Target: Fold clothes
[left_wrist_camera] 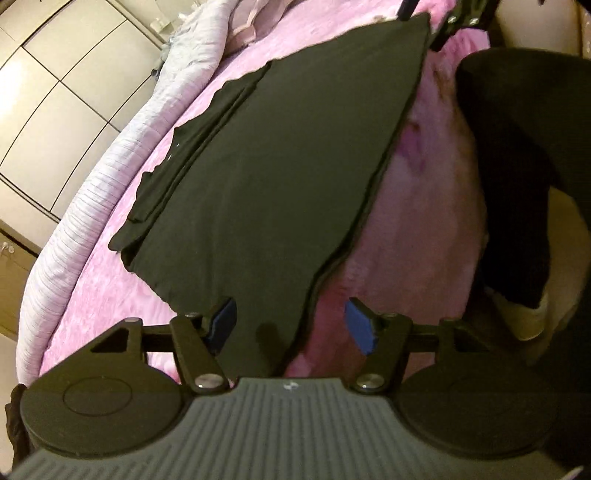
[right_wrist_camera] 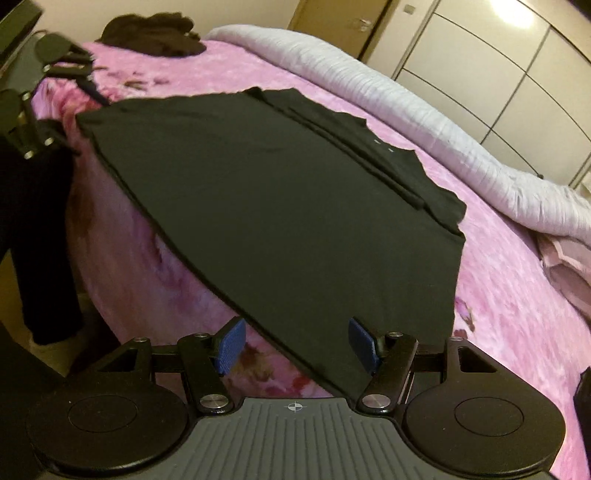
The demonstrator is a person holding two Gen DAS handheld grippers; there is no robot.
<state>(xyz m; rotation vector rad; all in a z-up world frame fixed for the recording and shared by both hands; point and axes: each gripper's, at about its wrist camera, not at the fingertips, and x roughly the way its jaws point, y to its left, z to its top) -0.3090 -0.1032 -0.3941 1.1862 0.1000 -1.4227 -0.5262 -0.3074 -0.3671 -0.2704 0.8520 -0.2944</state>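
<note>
A black garment (left_wrist_camera: 280, 177) lies flat on the pink bedspread (left_wrist_camera: 417, 236), folded lengthwise, with layered folds along its far side (right_wrist_camera: 369, 147). My left gripper (left_wrist_camera: 291, 321) hovers open over one end of it. The cloth's near corner shows between the blue pads (left_wrist_camera: 223, 319), which do not press on it. At the opposite end my right gripper (right_wrist_camera: 295, 339) is open too, with the garment's (right_wrist_camera: 280, 206) near edge running below its pads (right_wrist_camera: 360, 341). Each gripper appears small at the far end of the other's view: the right gripper (left_wrist_camera: 454, 22) and the left gripper (right_wrist_camera: 48, 74).
A rumpled pale quilt (right_wrist_camera: 424, 110) lies along the far side of the bed, with wardrobe doors (right_wrist_camera: 517, 66) behind it. A dark heap of clothes (right_wrist_camera: 155, 33) sits at a far corner. A person's dark trouser leg (left_wrist_camera: 517, 166) stands by the bed edge. Pale pink fabric (right_wrist_camera: 565, 266) lies at the right.
</note>
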